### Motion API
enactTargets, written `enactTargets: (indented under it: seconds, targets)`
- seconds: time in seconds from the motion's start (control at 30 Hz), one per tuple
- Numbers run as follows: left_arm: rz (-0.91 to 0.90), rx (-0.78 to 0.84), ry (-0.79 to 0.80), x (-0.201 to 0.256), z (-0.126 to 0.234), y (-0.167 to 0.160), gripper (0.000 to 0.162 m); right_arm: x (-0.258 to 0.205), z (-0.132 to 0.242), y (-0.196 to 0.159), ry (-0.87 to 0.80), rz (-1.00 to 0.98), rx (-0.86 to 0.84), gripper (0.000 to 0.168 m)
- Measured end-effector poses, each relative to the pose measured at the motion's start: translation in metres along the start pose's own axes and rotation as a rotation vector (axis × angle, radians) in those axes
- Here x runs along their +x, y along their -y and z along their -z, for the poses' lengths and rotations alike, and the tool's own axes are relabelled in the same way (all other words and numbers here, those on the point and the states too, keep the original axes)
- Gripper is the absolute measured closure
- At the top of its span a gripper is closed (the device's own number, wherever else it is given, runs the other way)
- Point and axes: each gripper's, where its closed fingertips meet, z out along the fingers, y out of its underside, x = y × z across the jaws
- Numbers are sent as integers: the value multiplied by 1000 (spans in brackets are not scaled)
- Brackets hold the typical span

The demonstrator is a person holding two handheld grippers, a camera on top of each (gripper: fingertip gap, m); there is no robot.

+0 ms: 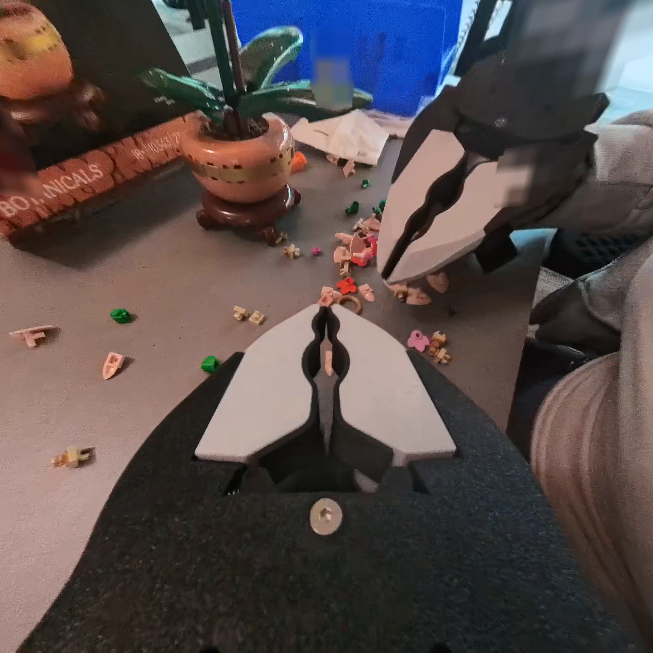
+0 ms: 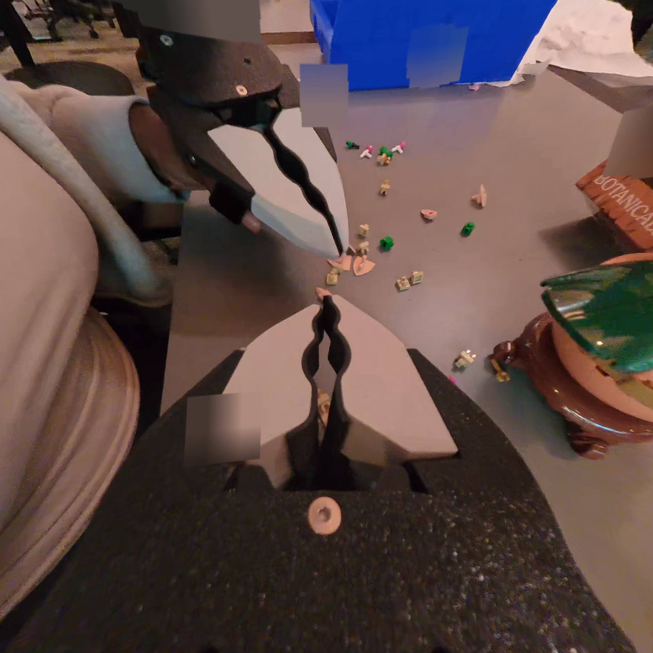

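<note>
My left gripper is shut, with a small pale pink brick piece at its tips, low over the grey table. It also shows in the right wrist view, with its tips down among pink petal pieces. My right gripper is shut on a small pink piece that sticks out of its tips. In the left wrist view the right gripper hangs over a pile of pink and red pieces. The two tips are close together.
A brick-built plant in a pink pot stands at the back left and also shows in the right wrist view. Its box, a blue bin and a white paper bag are behind. Green, tan and pink pieces are scattered. A person's sleeve is at the right.
</note>
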Motion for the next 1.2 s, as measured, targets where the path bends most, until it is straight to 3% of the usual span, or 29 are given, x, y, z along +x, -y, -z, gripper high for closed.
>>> enactTargets:
  seconds: [0.23, 0.33, 0.43, 0.57, 0.67, 0.8, 0.87, 1.07, 1.13, 1.2]
  targets:
    - [-145, 70, 37, 9, 5, 7, 158, 16, 26, -8, -116, 20, -40, 166]
    - [-268, 37, 52, 16, 0, 3, 153, 23, 35, -28, -158, 22, -160, 145]
    - [-321, 45, 77, 21, -3, 4, 145, 29, 43, -40, -208, -13, -236, 137]
    - [-280, 133, 82, 21, 2, 19, 147, 32, 44, -46, -242, -52, -269, 139]
    - [-147, 244, 50, 19, 11, 37, 148, 35, 39, -44, -285, -56, -273, 145]
    - [-108, 359, 35, 13, 22, 51, 143, 44, 32, -53, -332, -95, -340, 145]
    - [-112, 377, 54, 10, 25, 53, 139, 42, 29, -57, -321, -90, -372, 154]
    - [-165, 373, 111, 6, 26, 54, 126, 22, 8, -34, -230, -61, -250, 158]
    - [-173, 365, 110, 8, 27, 54, 125, 20, 15, -22, -217, -77, -169, 147]
    - [-137, 398, 101, 8, 30, 57, 112, 23, 30, -13, -223, -132, -73, 128]
